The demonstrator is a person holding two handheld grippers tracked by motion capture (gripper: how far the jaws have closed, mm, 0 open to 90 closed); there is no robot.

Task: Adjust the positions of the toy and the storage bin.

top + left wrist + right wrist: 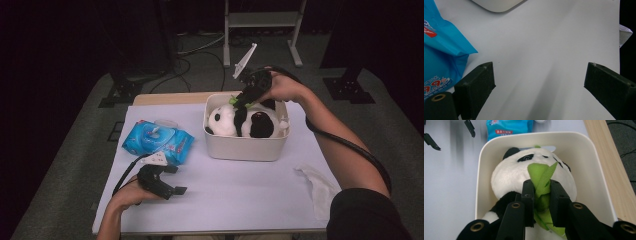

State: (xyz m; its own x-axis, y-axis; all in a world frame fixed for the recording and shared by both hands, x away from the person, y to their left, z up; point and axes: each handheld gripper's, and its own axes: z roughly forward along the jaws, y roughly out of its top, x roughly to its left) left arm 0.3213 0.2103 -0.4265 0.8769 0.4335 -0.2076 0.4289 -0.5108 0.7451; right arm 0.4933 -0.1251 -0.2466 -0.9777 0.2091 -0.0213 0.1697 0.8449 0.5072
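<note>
- Nearest the high camera, at the lower right of the frame, a dark sleeve [367,215] leads up along a forearm toward the bin.
- White tabletop [240,190] spans the middle of that frame.
- Cream plastic bin with rounded corners [245,147] stands right of centre on it.
- Black-and-white plush panda [240,122] lies inside the bin, a green felt leaf [541,176] at its mouth.
- Blue pack of wet wipes [157,141] lies left of the bin.
- Crumpled white tissue [317,187] sits at the lower right.
- Right hand-held gripper [541,191] is clenched on the green leaf.
- Left hand-held gripper [539,80], at the lower left near the pack, stands released over bare tabletop.
</note>
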